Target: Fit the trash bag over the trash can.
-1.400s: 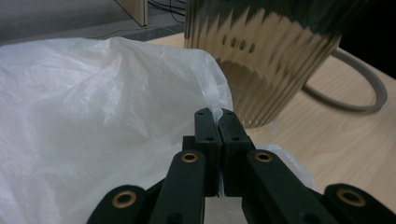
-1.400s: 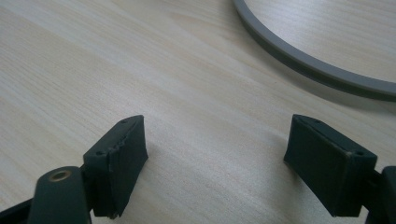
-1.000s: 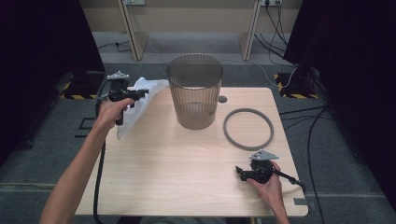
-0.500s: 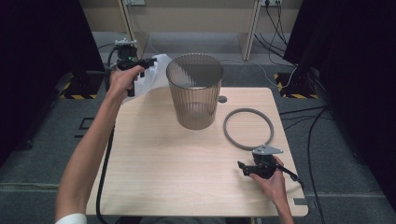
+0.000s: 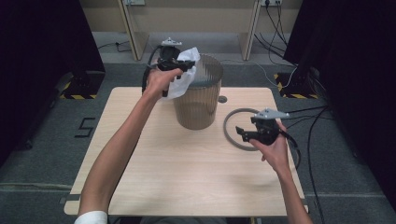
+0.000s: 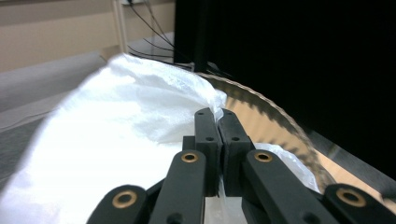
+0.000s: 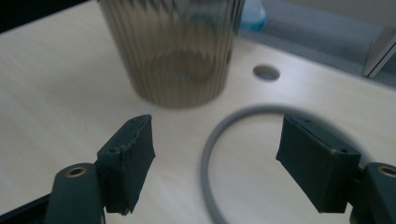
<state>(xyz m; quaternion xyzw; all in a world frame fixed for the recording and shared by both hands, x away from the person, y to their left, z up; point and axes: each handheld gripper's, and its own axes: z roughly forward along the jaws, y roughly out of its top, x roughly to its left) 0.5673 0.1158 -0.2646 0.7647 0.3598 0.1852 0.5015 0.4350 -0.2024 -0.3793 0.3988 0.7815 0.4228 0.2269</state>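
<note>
Above bin (image 5: 198, 100) rim: left tool (image 5: 187, 65) pinching white bag (image 5: 183, 77).

My light wooden bench (image 5: 187, 177) has a round cable hole (image 5: 222, 99); black-and-yellow hazard-striped bases (image 5: 77, 88) flank it on grey carpet (image 5: 42, 158).

A light wooden table (image 5: 154, 186) with a round cable hole (image 5: 222, 99) stands on grey carpet (image 5: 42, 177). Dark curtains (image 5: 42, 42) hang at both sides. Beige desk legs (image 5: 128, 28) rise behind, with black cables (image 5: 280, 28) trailing and hazard-striped bases (image 5: 77, 96) nearby.
</note>
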